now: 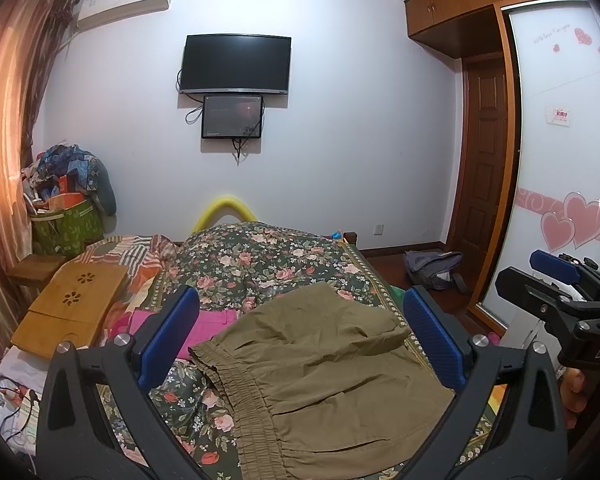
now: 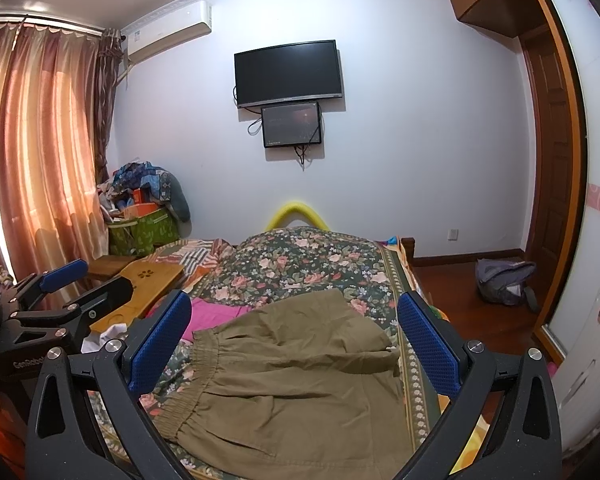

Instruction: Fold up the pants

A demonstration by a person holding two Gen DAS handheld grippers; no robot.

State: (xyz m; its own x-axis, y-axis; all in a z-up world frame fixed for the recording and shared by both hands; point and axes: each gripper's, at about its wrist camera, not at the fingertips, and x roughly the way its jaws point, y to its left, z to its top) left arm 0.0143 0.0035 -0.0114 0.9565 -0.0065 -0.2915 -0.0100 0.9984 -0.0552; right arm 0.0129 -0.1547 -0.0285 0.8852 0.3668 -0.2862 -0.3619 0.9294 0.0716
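Olive-green pants [image 1: 320,376] with an elastic waistband lie crumpled on the floral bedspread [image 1: 268,256], waistband toward the left. In the right wrist view the same pants [image 2: 300,380] spread out below the camera. My left gripper [image 1: 300,344] hovers over the pants, open, its blue pads wide apart with nothing between them. My right gripper [image 2: 296,344] also hangs open above the pants, holding nothing. Each gripper shows at the edge of the other's view: the right gripper [image 1: 560,280] at the far right, the left gripper [image 2: 56,284] at the far left.
A pink garment [image 1: 212,324] lies beyond the pants' waistband. A wooden lap tray [image 1: 68,304] rests on the bed's left side. A grey bag [image 1: 436,268] sits on the floor right of the bed. A wardrobe [image 1: 560,140] stands at right, curtains [image 2: 40,140] at left.
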